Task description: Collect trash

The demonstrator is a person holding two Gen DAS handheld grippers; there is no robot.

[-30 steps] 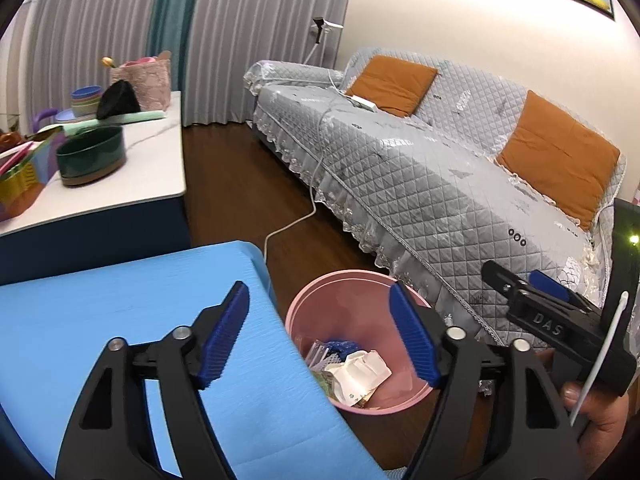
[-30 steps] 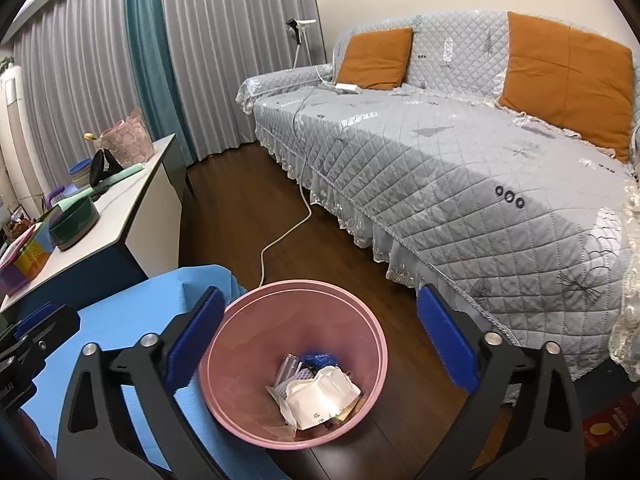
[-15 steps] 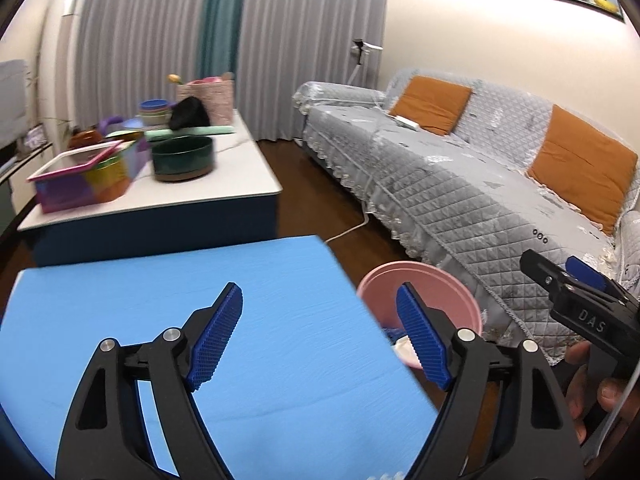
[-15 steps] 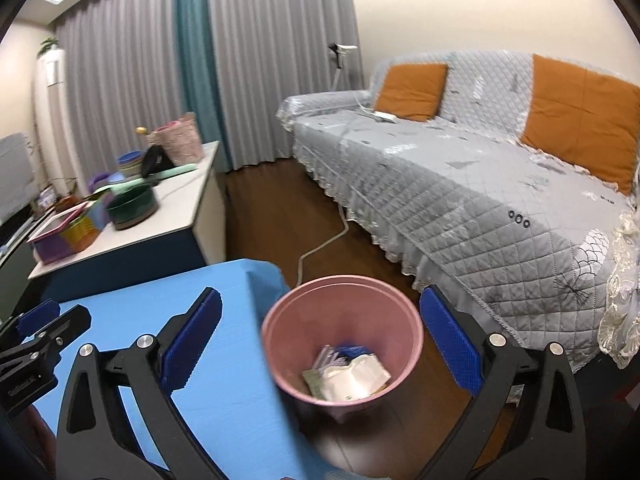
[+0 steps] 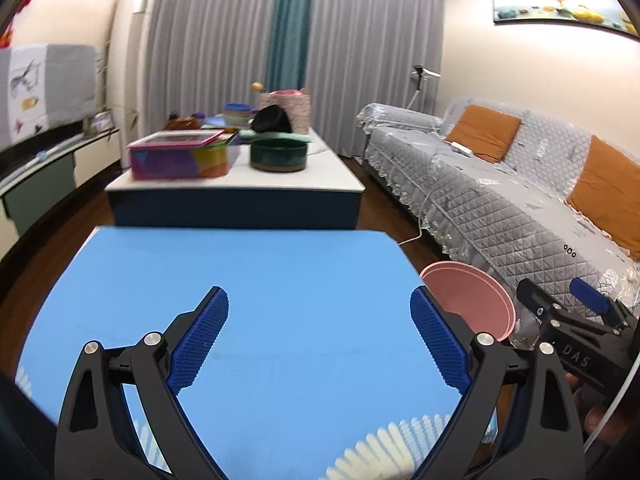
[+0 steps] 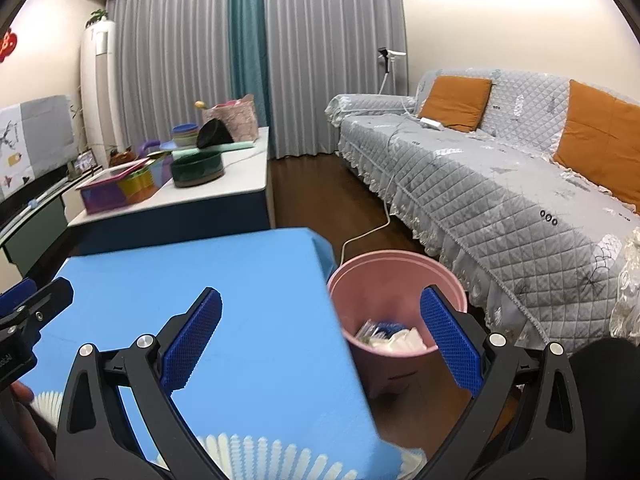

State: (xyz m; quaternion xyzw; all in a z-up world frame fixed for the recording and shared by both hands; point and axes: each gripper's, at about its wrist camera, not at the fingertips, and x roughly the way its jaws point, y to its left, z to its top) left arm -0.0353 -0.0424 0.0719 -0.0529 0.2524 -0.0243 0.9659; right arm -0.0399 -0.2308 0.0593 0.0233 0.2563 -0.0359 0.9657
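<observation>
A pink bin (image 6: 396, 280) stands upright on the floor just beside the blue table, holding what looks like crumpled wrappers (image 6: 394, 338).

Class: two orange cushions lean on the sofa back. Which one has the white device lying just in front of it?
The far orange cushion, beside the sofa's armrest; the white device lies before it. The nearer cushion has none.
</observation>
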